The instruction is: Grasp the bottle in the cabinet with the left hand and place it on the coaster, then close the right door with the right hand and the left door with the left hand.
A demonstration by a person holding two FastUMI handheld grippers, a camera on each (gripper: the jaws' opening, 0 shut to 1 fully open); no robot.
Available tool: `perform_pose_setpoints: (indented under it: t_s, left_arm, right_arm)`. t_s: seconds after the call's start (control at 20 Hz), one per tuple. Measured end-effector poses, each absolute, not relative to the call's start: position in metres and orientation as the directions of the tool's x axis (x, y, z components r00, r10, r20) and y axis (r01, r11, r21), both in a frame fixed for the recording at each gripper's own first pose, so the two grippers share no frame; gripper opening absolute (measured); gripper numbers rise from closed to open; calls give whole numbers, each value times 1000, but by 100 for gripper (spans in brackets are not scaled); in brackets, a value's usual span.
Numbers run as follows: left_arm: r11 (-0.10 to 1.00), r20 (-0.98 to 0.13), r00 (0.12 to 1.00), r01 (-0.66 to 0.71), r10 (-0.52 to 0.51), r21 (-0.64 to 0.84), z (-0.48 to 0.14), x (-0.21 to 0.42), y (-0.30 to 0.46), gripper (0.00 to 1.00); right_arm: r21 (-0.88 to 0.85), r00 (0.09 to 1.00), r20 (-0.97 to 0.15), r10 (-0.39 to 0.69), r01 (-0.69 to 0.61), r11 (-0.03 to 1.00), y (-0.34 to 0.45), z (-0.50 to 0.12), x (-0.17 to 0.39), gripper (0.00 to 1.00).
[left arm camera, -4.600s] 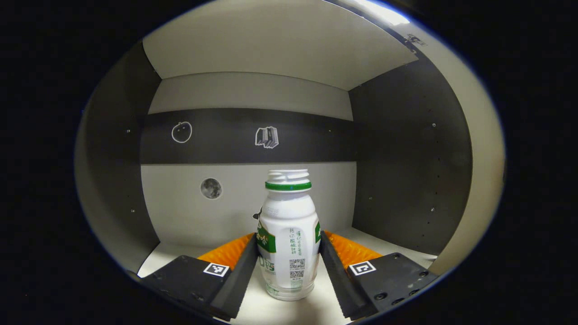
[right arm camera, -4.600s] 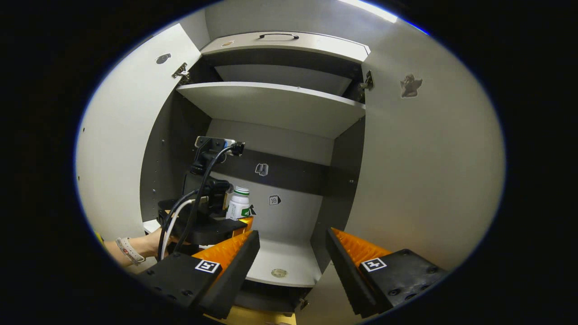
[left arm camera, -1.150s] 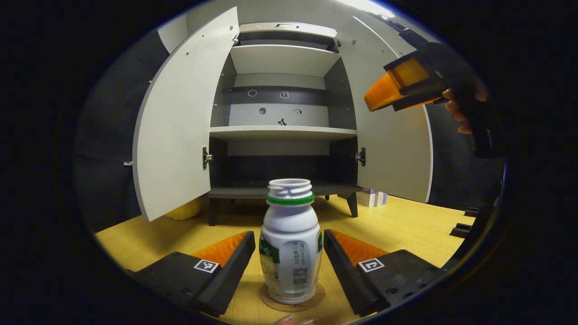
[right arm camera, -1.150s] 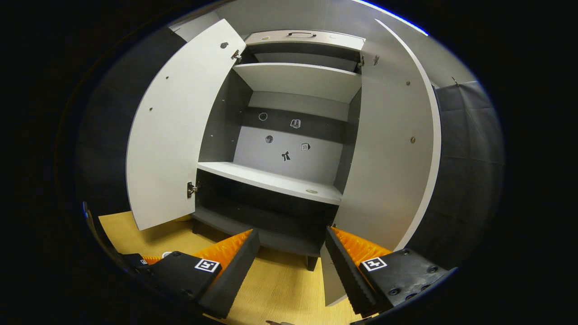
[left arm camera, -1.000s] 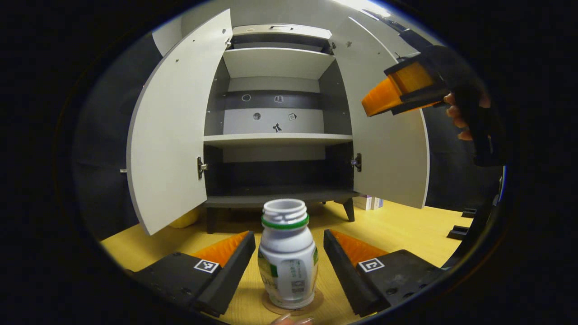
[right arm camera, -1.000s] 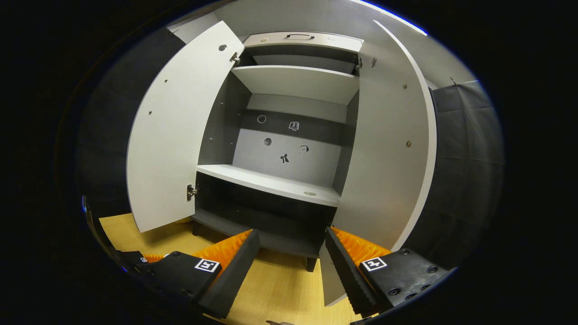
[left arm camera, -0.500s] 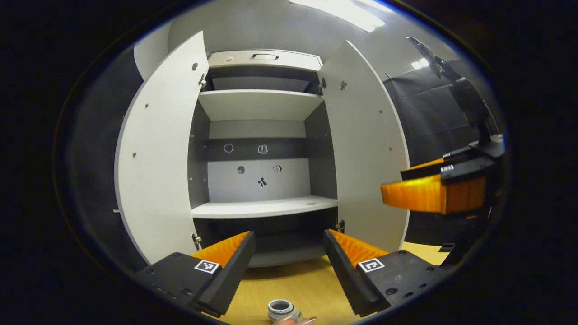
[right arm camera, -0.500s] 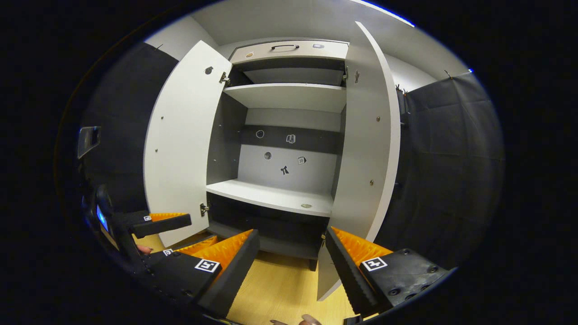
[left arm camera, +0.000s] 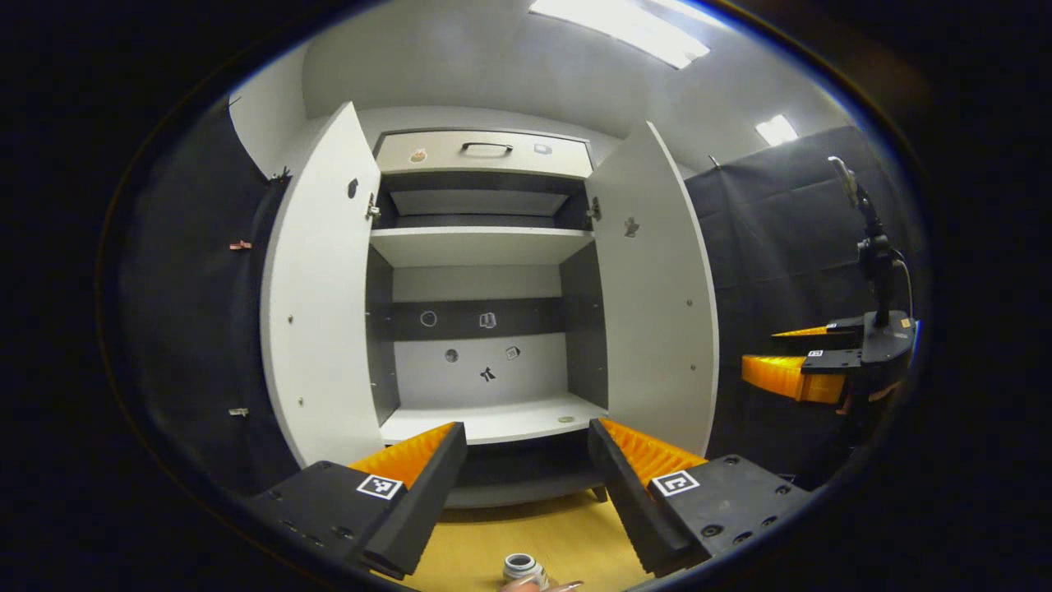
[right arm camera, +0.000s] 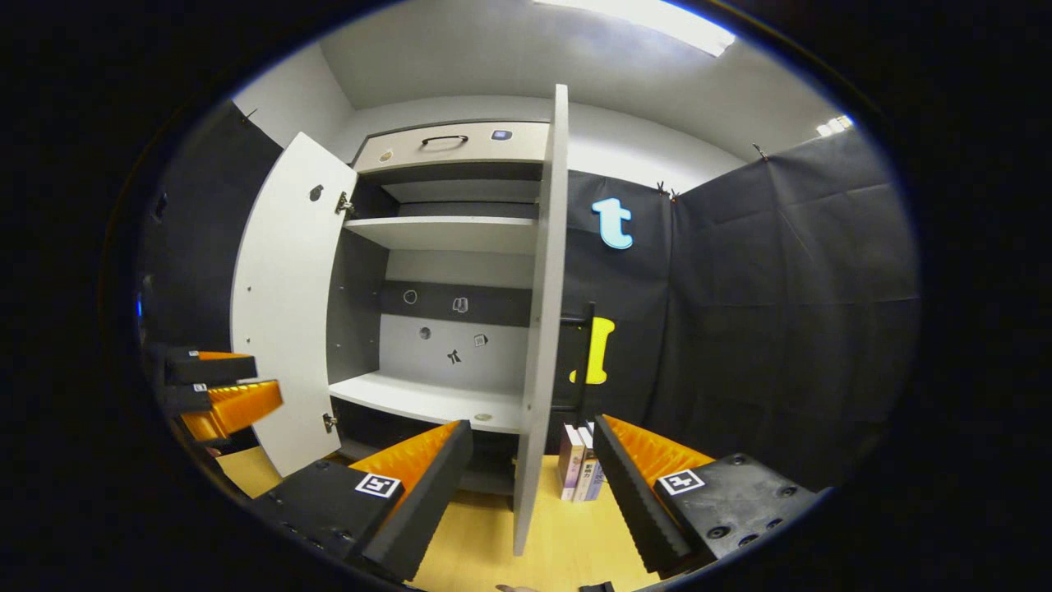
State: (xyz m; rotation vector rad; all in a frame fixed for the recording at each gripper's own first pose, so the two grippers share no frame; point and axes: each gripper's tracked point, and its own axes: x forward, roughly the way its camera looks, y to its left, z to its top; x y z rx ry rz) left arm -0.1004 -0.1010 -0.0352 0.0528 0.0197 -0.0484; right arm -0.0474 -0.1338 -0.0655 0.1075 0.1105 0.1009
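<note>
1. The left door point(left arm camera: 316, 329), a flat pale panel with rounded corners, stands swung open on the cabinet point(left arm camera: 485, 247).
2. Smooth pale shelves point(left arm camera: 485, 419) sit between dark side walls, small stickers on the back.
3. The left gripper point(left arm camera: 526, 485) hangs with ridged fingers spread wide, gripping nothing; below it, the bottle point(left arm camera: 519, 567) shows its round threaded mouth on the wooden floor point(left arm camera: 493, 547).
4. The right door point(left arm camera: 657, 329) stands open.
5. The right gripper point(right arm camera: 530, 485) is spread wide and empty beside that door's thin edge; upright books point(right arm camera: 579, 473) stand behind.
</note>
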Motion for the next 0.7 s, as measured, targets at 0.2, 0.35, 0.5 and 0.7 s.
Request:
perform_pose_setpoints:
  t_s: [0.2, 0.35, 0.5, 0.7]
  left_arm:
    - [995, -41, 997, -64, 68, 74, -32, -127, -78, 94]
    - [980, -36, 984, -168, 173, 110, -23, -142, -53, 94]
    - [968, -47, 969, -237, 241, 87, -21, -157, -34, 94]
    - [945, -56, 945, -318, 323, 80, -17, -169, -1, 94]
  right_arm:
    - [109, 988, -144, 64, -48, 993, -169, -88, -18, 97]
    - [128, 988, -142, 66, -47, 991, -178, -96, 7, 98]
    - [173, 985, -123, 120, -97, 980, -171, -95, 22, 97]
    - [151, 981, -98, 167, -151, 977, -161, -91, 36, 96]
